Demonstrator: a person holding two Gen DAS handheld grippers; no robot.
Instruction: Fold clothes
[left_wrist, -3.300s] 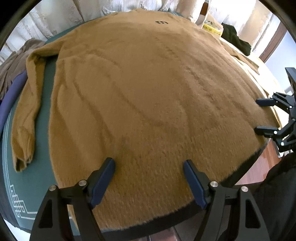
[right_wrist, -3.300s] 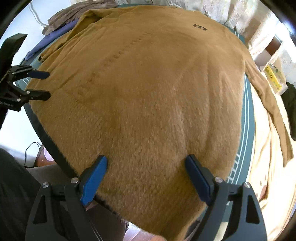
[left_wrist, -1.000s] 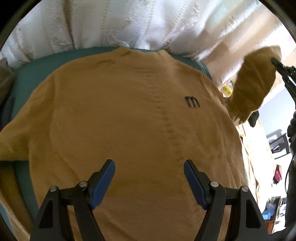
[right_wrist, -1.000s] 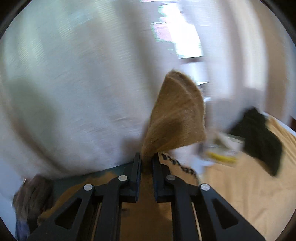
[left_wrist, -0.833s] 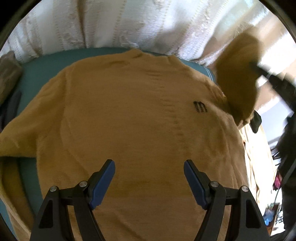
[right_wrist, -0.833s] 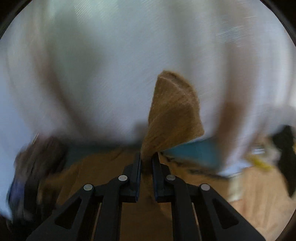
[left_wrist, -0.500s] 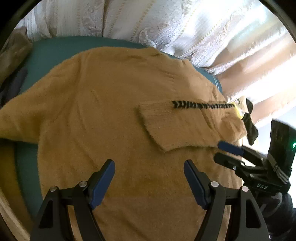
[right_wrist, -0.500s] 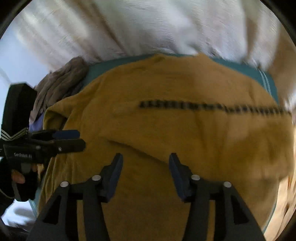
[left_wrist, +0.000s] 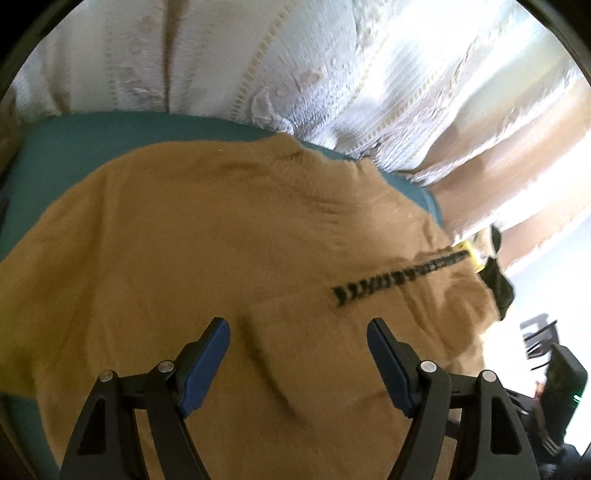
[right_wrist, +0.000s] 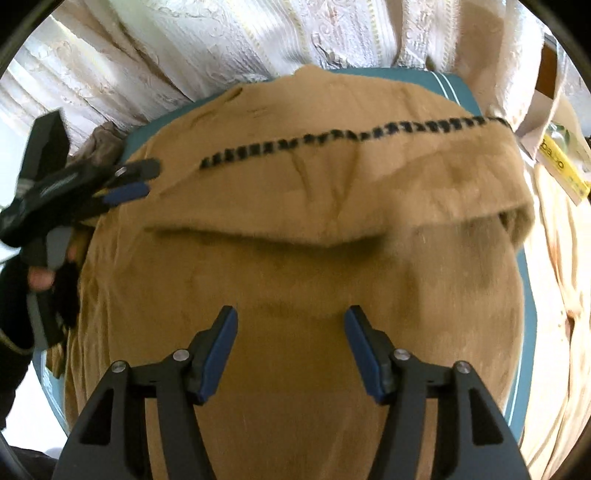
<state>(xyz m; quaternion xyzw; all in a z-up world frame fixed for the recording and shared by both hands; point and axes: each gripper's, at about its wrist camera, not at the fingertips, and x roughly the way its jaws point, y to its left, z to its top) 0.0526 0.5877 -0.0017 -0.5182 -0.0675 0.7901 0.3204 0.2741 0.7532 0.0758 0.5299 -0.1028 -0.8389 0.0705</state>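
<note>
Both my left gripper (left_wrist: 297, 349) and right gripper (right_wrist: 290, 341) hover spread and empty over the sweater (right_wrist: 295, 258), whose sleeve (right_wrist: 332, 192) lies folded across its chest.

Sleeve (right_wrist: 332, 192) formerly raised in right gripper (right_wrist: 290, 350) now lies across sweater (right_wrist: 295, 369); jaws released, apart.
</note>
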